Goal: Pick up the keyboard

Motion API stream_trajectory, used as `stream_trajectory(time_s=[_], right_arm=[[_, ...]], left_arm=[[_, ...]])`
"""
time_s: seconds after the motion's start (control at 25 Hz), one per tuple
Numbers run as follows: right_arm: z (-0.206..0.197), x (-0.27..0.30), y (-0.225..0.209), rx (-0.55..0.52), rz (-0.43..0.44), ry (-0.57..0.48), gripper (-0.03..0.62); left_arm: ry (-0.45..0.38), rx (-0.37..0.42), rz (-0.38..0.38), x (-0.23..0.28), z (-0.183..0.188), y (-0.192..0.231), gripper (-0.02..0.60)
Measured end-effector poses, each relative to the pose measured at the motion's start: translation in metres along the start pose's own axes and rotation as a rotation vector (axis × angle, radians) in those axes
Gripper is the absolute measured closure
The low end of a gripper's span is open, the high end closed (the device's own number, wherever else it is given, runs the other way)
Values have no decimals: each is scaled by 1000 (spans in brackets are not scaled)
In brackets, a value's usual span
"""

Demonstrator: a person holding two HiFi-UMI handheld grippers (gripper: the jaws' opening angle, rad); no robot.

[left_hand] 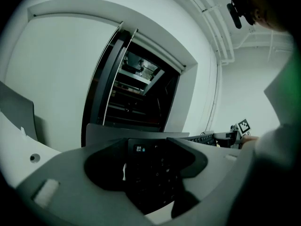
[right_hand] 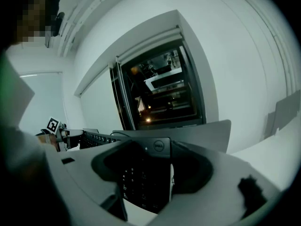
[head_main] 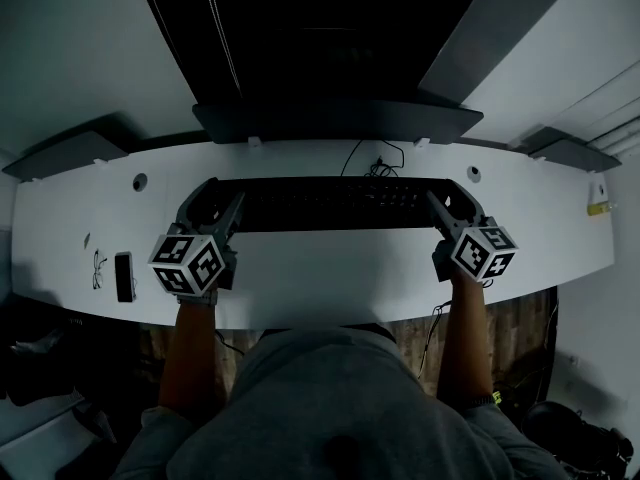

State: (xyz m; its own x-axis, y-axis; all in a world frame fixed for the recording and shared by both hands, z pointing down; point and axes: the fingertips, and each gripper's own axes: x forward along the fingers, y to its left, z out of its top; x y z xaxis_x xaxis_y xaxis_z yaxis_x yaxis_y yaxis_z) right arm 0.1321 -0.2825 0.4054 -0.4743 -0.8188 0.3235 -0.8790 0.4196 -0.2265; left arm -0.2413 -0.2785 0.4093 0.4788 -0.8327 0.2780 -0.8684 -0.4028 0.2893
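Black plastic keyboard (head_main: 335,204), the full-length kind with a Dell badge at its right end, is sitting crosswise over the middle of the long white desk (head_main: 320,283), held by both short ends.

The grey left gripper (head_main: 214,204) with the marker cube on its back has its jaws spread really wide. They're clamped across the Esc end of the keyboard, one jaw on the far edge and one on the near edge. The matching grey right gripper (head_main: 452,204) does the same at the Dell end: jaws wide apart, closed on the keyboard's edges, nothing else in there. Going by both gripper views, the keyboard looks to be up off the desk top, with white surface showing below it.

A wide dark monitor (head_main: 340,120) stands at the desk's back edge, with a tangle of thin black cables (head_main: 376,161) on the desk just behind the keyboard. Toward the desk's left end there's a small flat black slab (head_main: 124,276), maybe a phone. A tiny yellow thing (head_main: 597,209) is at the desk's right end, too small to tell what it is.
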Motion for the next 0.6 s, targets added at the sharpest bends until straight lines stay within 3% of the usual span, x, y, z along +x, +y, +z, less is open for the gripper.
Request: stream_trajectory(time_s=[0.6], right_arm=[[94, -44, -13, -46, 46, -137, 339]], left_arm=[[-126, 95, 21, -14, 95, -63, 330]])
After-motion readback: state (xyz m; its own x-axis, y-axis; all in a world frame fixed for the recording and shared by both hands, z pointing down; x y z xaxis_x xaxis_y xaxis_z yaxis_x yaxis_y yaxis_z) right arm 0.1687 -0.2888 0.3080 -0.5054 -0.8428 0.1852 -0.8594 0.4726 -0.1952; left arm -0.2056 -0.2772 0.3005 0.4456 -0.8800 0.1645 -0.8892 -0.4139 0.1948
